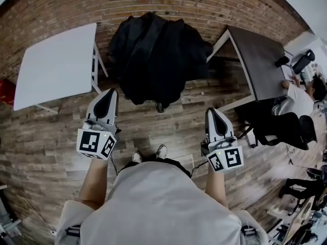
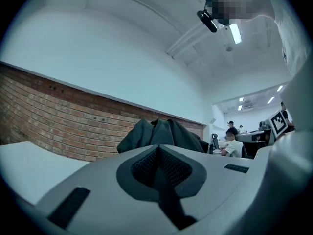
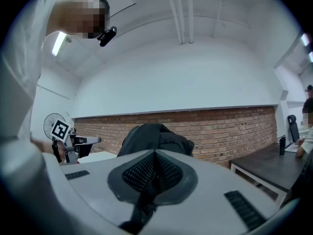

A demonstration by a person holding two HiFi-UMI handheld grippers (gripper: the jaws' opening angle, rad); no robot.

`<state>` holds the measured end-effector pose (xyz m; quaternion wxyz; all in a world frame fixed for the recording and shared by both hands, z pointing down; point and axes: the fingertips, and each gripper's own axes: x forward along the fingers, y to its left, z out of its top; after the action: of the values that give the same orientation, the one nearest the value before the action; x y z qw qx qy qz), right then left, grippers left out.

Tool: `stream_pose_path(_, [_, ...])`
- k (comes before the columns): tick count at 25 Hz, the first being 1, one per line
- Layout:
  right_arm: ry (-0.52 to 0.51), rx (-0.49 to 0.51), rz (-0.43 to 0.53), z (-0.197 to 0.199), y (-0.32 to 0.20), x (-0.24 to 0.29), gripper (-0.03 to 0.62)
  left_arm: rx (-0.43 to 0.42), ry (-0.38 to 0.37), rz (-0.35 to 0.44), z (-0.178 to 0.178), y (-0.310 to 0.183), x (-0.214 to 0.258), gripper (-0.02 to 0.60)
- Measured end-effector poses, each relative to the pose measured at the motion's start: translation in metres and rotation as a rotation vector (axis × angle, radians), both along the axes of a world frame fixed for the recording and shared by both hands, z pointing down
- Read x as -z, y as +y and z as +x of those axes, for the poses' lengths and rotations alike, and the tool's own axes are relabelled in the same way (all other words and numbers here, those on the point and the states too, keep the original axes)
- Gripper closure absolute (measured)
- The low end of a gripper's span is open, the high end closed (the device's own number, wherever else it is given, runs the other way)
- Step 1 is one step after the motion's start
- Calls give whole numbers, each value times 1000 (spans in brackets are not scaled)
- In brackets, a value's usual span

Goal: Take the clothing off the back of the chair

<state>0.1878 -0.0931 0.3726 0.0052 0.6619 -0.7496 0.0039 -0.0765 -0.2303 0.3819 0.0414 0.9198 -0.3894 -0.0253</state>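
Black fabric: jacket (image 1: pixel 153 60) draped over the chair (image 1: pixel 160 106), which it hides but for a foot; white table (image 1: pixel 56 65) to one side, dark table (image 1: pixel 260 60) to the other, brick wall (image 1: pixel 194 4) behind. Likely soft, limp and bulky; will sag, may snag on the backrest. Best hold, I judge: the shoulder ridge up top, one side each. Left gripper (image 1: pixel 111 93) and right gripper (image 1: pixel 212 112) well short of it, jaws pressed together, nothing held

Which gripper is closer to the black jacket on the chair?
Left. The left gripper is close by the lower left edge of the black jacket; the right gripper is farther off, below its right side.
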Motion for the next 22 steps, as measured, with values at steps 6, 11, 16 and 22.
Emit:
stream_pose_path(6, [-25, 68, 46, 27, -36, 9, 576, 58, -21, -2, 15, -14, 16, 561])
stream_pose_path(11, [-41, 145, 67, 26, -59, 12, 576, 78, -34, 27, 42, -28, 48, 539])
stream_pose_path(16, [-72, 195, 74, 22, -71, 7, 576, 112, -16, 28, 56, -54, 78, 370])
stream_pose_path(22, [-113, 202, 66, 33, -73, -1, 576, 96, -165, -14, 105, -88, 78, 140])
